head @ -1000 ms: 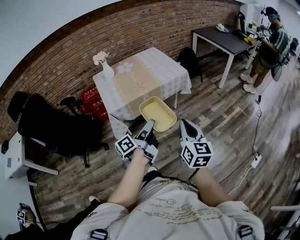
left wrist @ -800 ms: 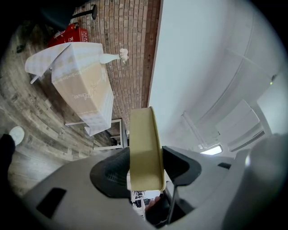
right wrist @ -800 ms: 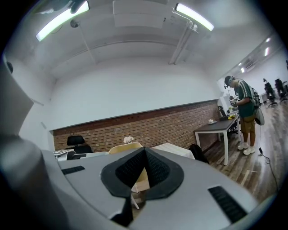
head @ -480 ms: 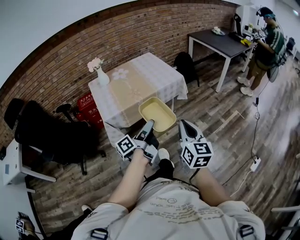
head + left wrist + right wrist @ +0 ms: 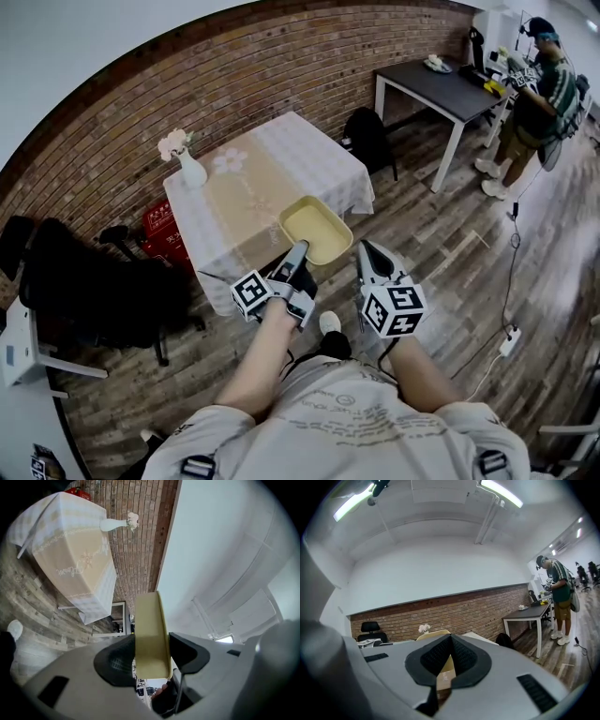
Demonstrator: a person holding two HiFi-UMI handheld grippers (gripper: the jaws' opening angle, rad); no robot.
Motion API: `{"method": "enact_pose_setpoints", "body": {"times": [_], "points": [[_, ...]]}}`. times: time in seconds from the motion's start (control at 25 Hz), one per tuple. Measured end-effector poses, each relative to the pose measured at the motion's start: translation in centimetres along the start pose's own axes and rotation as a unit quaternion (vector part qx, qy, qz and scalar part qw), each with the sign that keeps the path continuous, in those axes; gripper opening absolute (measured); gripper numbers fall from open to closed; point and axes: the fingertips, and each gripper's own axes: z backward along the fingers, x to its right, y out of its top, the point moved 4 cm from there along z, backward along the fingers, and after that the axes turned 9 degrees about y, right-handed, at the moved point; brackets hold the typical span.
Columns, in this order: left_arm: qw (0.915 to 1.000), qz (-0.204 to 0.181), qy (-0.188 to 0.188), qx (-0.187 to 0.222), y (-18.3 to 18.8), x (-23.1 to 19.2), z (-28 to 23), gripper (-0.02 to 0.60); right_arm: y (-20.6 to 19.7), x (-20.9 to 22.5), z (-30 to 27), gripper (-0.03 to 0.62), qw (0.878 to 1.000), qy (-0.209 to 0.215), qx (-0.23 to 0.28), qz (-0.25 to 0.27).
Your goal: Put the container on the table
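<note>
A pale yellow container (image 5: 316, 228) hangs in the air just in front of the near edge of the cloth-covered table (image 5: 281, 150). My left gripper (image 5: 302, 247) is shut on its near rim. In the left gripper view that rim (image 5: 150, 630) stands on edge between the two dark pads (image 5: 117, 660), with the table (image 5: 70, 559) beyond on the left. My right gripper (image 5: 364, 247) is shut with nothing in it, close beside the container's right corner. In the right gripper view the jaws (image 5: 449, 639) meet at their tips, and the container's edge (image 5: 431, 633) peeks over them.
A white vase with flowers (image 5: 190, 171) stands at the table's far left corner. A red crate (image 5: 159, 217) and a black office chair (image 5: 103, 281) are left of the table. A black bag (image 5: 367, 131), a dark table (image 5: 441, 80) and a person (image 5: 539, 94) are at the right.
The table has come nearer and slid left in the head view. Both grippers and the held container keep their places in front of the body.
</note>
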Motion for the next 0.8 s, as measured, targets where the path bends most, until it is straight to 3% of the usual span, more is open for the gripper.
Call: {"method": "enact_pose_setpoints", "body": {"times": [0.12,0.32,0.8], "points": [[1.0,0.004,0.005,-0.002,2.1,-0.4,-2.9,0.232,0.9,1.9,-2.8,0.003,1.0,-0.002,0.002,-0.001],[0.9998,0.006,-0.016,0.0,4.9,0.2,-7.5,0.232,1.9,4.9,-7.3,0.002,1.0,-0.002,-0.002,-0.002],[0.9998,0.021,-0.002,0.002,13.0,-2.0,-15.8,0.232,2.7,10.1,-18.7,0.002,1.0,0.003,-0.028,-0.011]]}}
